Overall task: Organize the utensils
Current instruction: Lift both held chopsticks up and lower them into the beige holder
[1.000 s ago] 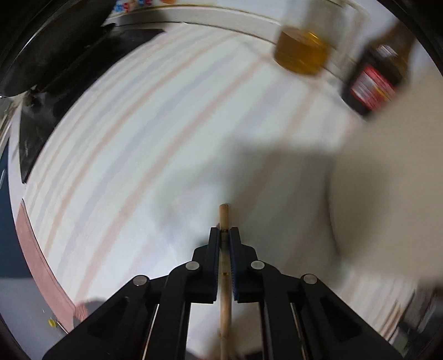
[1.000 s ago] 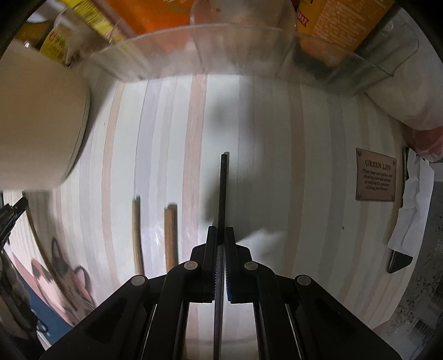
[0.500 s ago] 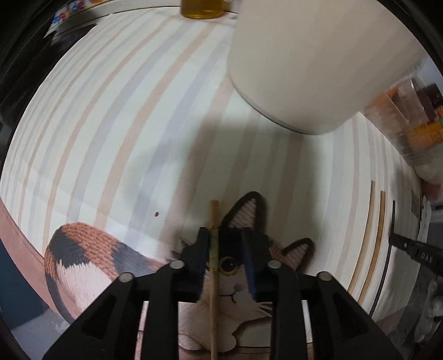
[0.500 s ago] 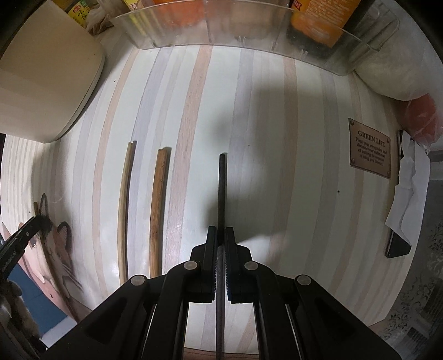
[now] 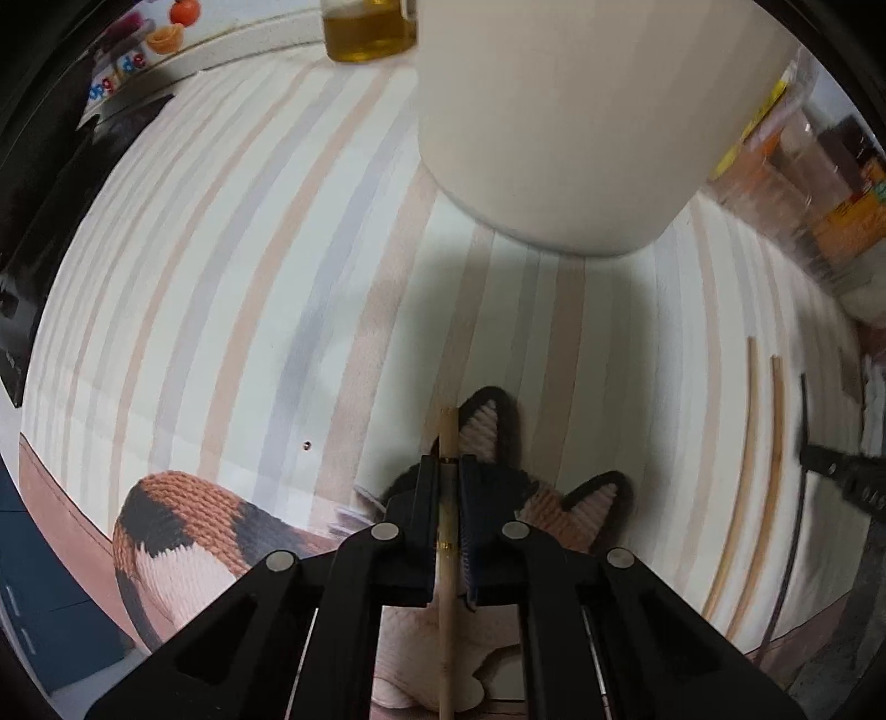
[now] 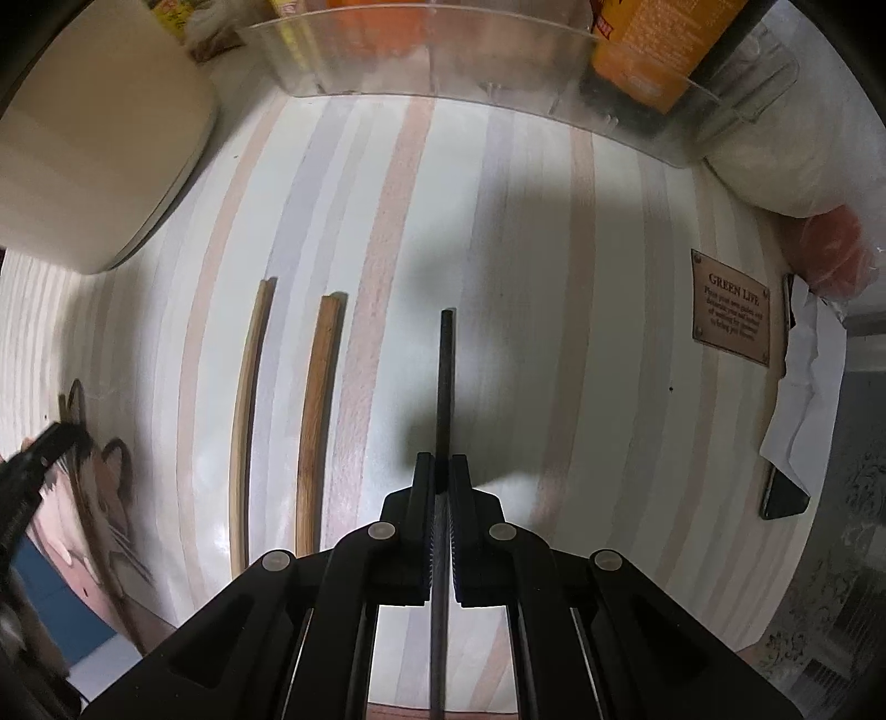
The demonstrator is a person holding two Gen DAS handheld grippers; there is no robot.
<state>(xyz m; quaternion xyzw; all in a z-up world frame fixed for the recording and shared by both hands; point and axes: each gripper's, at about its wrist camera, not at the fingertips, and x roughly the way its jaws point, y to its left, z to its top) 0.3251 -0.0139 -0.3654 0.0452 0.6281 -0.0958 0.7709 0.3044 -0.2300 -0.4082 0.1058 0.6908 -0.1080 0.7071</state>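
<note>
The cream container (image 5: 565, 111) is the landmark here; it stands on the striped bench (image 5: 221, 310). Far to the left of it, at the bench edge, lies a dark flat thing (image 5: 33, 232) that I cannot identify. Behind the container, a little to its left, stands a glass with yellow liquid (image 5: 368, 33).

In front of the container, the left gripper (image 5: 449, 482) is closed on a light wooden chopstick (image 5: 447, 554), whose tip sticks out a little past the fingers. The gripper hangs over a cat-shaped mat (image 5: 183, 531) that lies on the bench at its near edge, in front of the container.

To the right of the container, two brown wooden chopsticks lie side by side on the bench, the first (image 6: 249, 421) nearer to the container and the second (image 6: 318, 421) just beside it, not touching. Further right, the right gripper (image 6: 440, 482) is closed tight on a black chopstick (image 6: 446, 387), which points forward, nearly parallel to the two wooden ones; whether its tip touches the bench I cannot tell.

Behind these chopsticks, right of the container, a clear plastic tray (image 6: 443, 72) with orange packages blocks the far side of the bench. At the far right are a brown label (image 6: 731, 304), a white crumpled paper (image 6: 808, 376) and a dark phone (image 6: 783, 493).
</note>
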